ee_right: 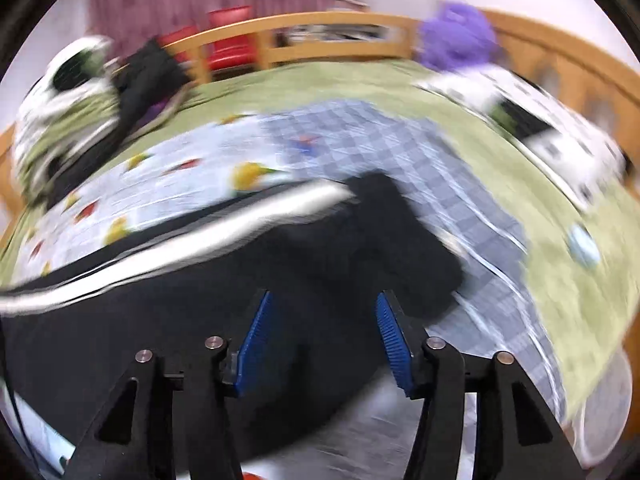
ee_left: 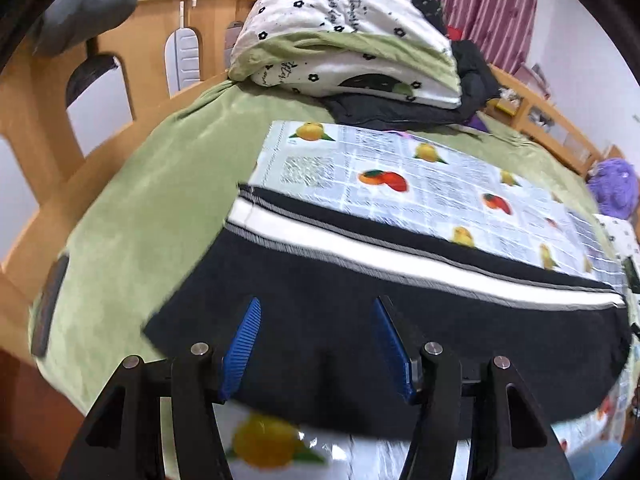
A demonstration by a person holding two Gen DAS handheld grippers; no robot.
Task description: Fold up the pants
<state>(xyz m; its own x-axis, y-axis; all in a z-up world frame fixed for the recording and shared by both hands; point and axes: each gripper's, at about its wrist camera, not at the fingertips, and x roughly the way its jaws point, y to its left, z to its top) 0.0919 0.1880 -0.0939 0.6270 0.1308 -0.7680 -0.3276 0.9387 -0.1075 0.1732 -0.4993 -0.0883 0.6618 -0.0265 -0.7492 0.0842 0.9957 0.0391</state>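
Note:
Black pants (ee_left: 360, 320) with a white and grey side stripe (ee_left: 360, 248) lie flat across a fruit-print cloth (ee_left: 400, 176) on the bed. My left gripper (ee_left: 318, 312) is open and empty, its blue pads hovering over the black fabric near one end. In the blurred right wrist view the same pants (ee_right: 200, 312) stretch left, with a dark end (ee_right: 408, 232) sticking out past the stripe. My right gripper (ee_right: 324, 308) is open and empty above that end of the pants.
A green sheet (ee_left: 140, 220) covers the bed inside a wooden rail (ee_left: 40, 120). Folded quilts and dark clothes (ee_left: 360, 48) are piled at the far side. A purple plush (ee_right: 456, 36) and a folded patterned quilt (ee_right: 540, 128) sit by the other rail.

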